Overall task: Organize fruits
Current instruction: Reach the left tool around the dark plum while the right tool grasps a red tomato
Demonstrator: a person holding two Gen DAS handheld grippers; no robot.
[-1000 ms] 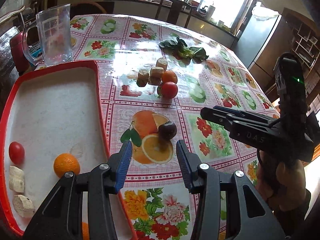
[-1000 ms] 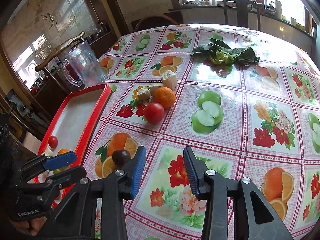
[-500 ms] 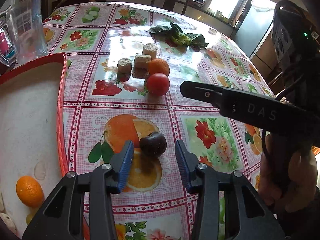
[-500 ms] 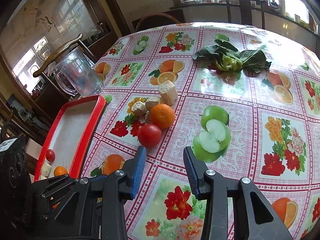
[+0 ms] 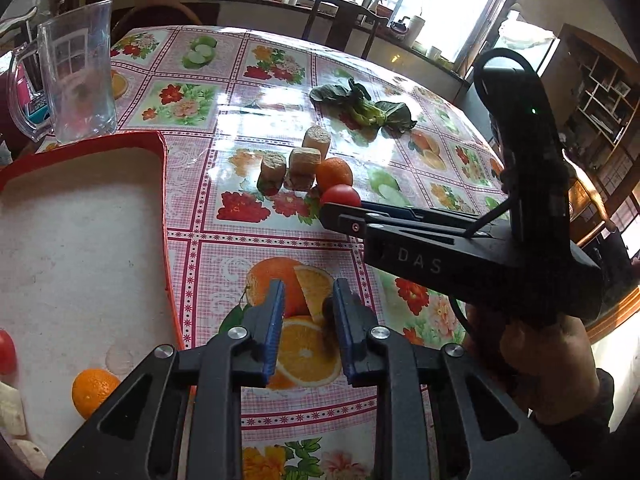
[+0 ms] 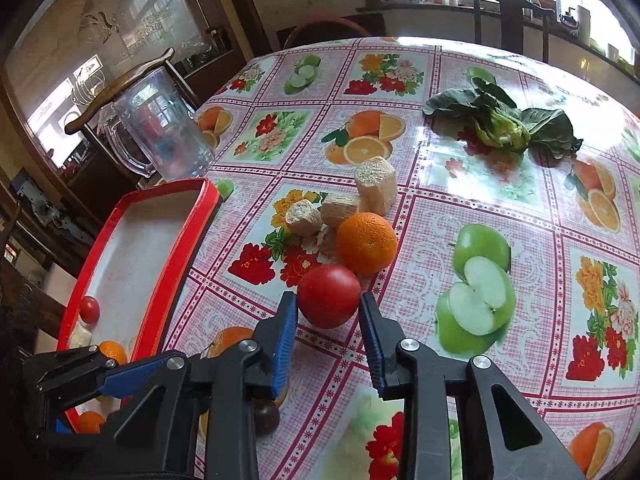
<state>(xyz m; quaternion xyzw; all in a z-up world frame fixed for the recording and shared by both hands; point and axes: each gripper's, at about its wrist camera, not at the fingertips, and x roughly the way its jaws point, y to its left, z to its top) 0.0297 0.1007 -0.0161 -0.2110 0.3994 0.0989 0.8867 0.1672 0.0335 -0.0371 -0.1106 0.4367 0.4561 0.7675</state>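
My left gripper [image 5: 308, 312] is open over the tablecloth; a dark purple fruit [image 5: 328, 314] sits low between its jaws against the right finger, mostly hidden. It also shows in the right wrist view [image 6: 266, 416]. My right gripper [image 6: 328, 320] is open with a red tomato [image 6: 329, 295] just at its fingertips. An orange [image 6: 366, 242] and three beige peeled chunks [image 6: 376, 184] lie behind the tomato. The red-rimmed white tray [image 5: 162, 184] at the left holds an orange [image 5: 94, 390], a small tomato [image 5: 6, 350] and white chunks [image 5: 12, 412].
A clear plastic jug [image 5: 80, 68] stands beyond the tray. A leafy green vegetable [image 6: 504, 120] lies at the far side of the table. The right gripper's body [image 5: 480, 256] crosses the left wrist view on the right. Chairs and a counter stand behind the table.
My left gripper has moved forward and down so the dark fruit now sits between its jaws. My right gripper has advanced to the red tomato, which now sits at its fingertips.
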